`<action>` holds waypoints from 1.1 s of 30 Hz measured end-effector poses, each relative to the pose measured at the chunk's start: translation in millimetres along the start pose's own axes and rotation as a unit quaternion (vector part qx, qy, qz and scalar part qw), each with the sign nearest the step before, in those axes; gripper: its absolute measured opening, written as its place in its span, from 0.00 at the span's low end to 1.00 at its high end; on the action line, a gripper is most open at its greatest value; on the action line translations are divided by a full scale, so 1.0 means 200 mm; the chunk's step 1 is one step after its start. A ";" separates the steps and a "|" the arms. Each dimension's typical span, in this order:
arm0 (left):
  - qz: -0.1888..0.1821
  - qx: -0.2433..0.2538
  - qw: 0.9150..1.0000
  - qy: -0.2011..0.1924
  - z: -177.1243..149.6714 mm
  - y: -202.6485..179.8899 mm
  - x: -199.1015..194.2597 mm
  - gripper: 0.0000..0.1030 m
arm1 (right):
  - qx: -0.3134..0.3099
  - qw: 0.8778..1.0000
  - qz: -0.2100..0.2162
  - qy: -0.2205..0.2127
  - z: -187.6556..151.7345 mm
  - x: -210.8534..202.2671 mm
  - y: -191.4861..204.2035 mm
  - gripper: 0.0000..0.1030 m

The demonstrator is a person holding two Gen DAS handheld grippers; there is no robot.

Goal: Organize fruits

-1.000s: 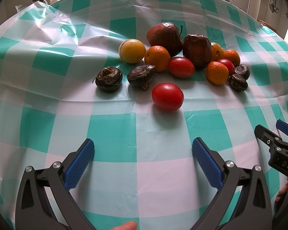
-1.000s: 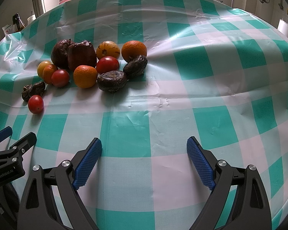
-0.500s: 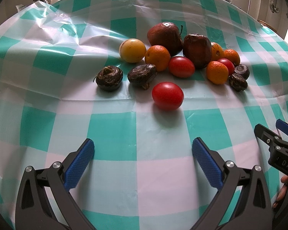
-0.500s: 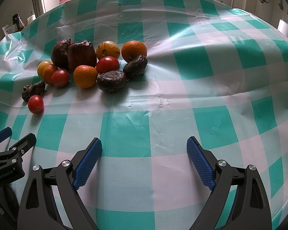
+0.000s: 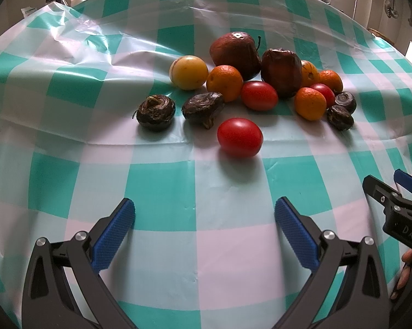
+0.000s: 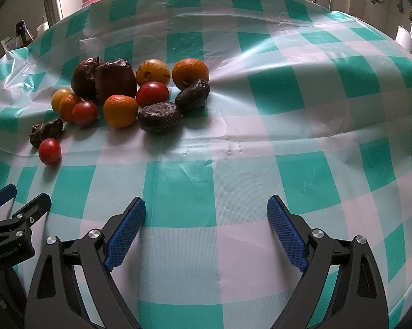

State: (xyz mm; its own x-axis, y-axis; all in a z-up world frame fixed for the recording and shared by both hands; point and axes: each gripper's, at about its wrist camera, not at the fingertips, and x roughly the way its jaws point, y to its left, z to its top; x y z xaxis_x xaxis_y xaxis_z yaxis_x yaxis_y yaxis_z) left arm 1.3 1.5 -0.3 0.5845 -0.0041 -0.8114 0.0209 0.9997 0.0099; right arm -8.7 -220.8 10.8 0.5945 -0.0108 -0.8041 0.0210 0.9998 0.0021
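A cluster of fruit lies on the checked tablecloth (image 5: 162, 192). Nearest my left gripper (image 5: 204, 219) is a red tomato (image 5: 239, 137), apart from the rest. Behind it are two dark wrinkled fruits (image 5: 155, 112), a yellow fruit (image 5: 188, 72), oranges (image 5: 224, 82), another tomato (image 5: 259, 95) and two dark red apples (image 5: 234, 51). In the right wrist view the same pile sits at upper left: apples (image 6: 115, 79), an orange (image 6: 120, 110), a dark fruit (image 6: 159, 117), the lone tomato (image 6: 50, 151). My right gripper (image 6: 206, 224) is open and empty, well short of the pile. My left gripper is open and empty too.
The teal and white cloth is creased at the far left (image 5: 77, 33). A steel flask (image 6: 53, 5) and small bottles (image 6: 22, 34) stand beyond the table's far left edge. Each gripper shows at the edge of the other's view (image 5: 398, 208) (image 6: 11, 219).
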 end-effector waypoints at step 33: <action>-0.034 0.000 0.999 -0.018 -0.04 0.18 -0.06 0.75 | -0.057 0.997 0.050 -0.034 0.31 0.16 0.23 0.38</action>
State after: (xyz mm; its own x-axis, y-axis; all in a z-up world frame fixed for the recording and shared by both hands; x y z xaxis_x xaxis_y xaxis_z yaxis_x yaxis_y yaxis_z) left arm -12.5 38.3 5.2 0.6108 -0.0735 -0.7884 0.0624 0.9971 -0.0446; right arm 60.0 -177.0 22.0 0.6426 0.0922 -0.7606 -0.1307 0.9914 0.0098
